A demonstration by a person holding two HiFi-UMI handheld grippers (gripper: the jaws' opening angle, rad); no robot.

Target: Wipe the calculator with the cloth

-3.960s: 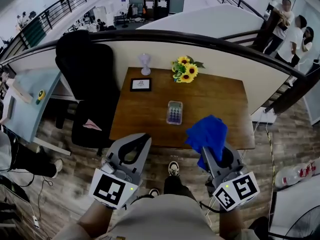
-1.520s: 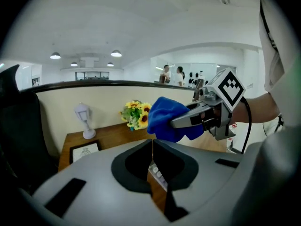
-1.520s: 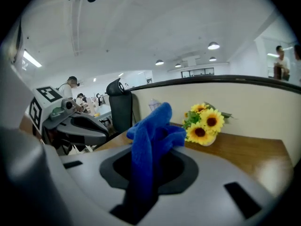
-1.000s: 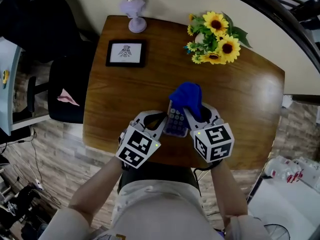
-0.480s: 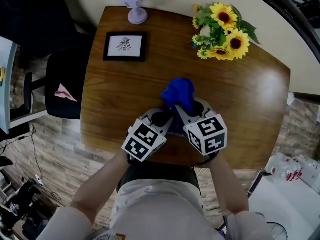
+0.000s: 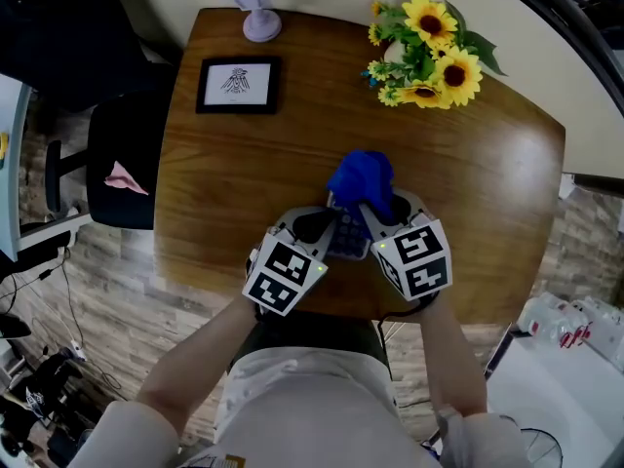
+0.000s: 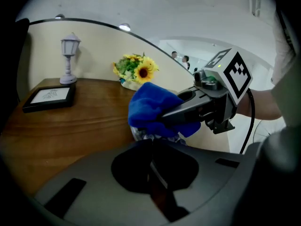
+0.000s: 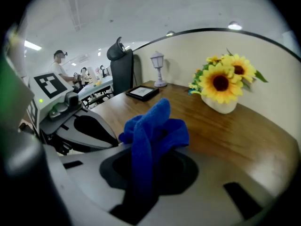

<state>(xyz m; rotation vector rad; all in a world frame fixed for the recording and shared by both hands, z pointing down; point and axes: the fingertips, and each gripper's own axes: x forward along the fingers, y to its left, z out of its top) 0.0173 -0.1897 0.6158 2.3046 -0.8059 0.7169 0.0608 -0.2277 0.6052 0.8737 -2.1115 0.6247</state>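
The calculator (image 6: 347, 238) lies near the table's front edge, mostly hidden between my two grippers. A sliver of it shows under the cloth in the left gripper view (image 7: 140, 134). My right gripper (image 6: 375, 213) is shut on a bunched blue cloth (image 6: 363, 183), which hangs out past the jaws (image 8: 150, 126) and rests on the calculator's far end. My left gripper (image 6: 324, 226) has its jaws shut with nothing between them (image 7: 151, 140). Its tips sit at the calculator's left side, just short of the cloth (image 7: 153, 107).
On the wooden table (image 6: 487, 193) stand a vase of sunflowers (image 6: 424, 52) at the far right, a framed picture (image 6: 234, 84) at the far left and a small lamp (image 6: 251, 8) behind it. A black chair (image 6: 107, 154) stands left of the table.
Four seconds ago both grippers hung in front of the table; now they are over the calculator. In the last second the cloth slid left across it and back right.
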